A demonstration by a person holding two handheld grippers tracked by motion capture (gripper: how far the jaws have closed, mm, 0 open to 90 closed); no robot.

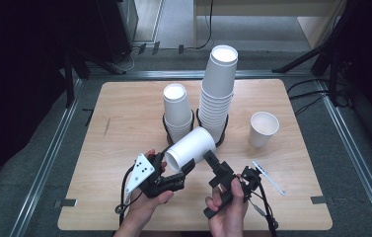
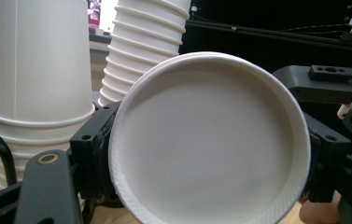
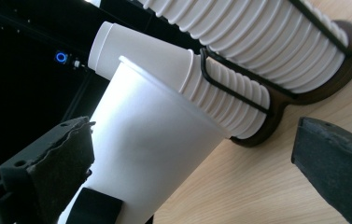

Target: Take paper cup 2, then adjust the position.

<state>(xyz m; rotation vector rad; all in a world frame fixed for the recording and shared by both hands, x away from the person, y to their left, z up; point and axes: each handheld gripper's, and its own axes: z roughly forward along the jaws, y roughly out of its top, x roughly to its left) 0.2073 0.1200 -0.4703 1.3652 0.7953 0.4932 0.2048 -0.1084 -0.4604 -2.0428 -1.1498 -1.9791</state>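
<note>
While I'm clamping the cup [image 1: 189, 148] by its rim w/ my left gripper [image 1: 182, 170], it's lying tipped just in front of the rack [image 1: 223, 134], clear of both stacks. My right gripper [image 1: 212, 159] is hanging wide open beside the cup, holding nothing. One cup [image 1: 263, 129] is already standing right of the rack; this one isn't set down yet.

White paper cup [image 1: 189, 148], tilted, above table.

2 cup stacks [image 1: 217, 94] in a black holder [image 1: 221, 140], 1 loose cup [image 1: 263, 128], perhaps a pen [image 1: 268, 177].
</note>
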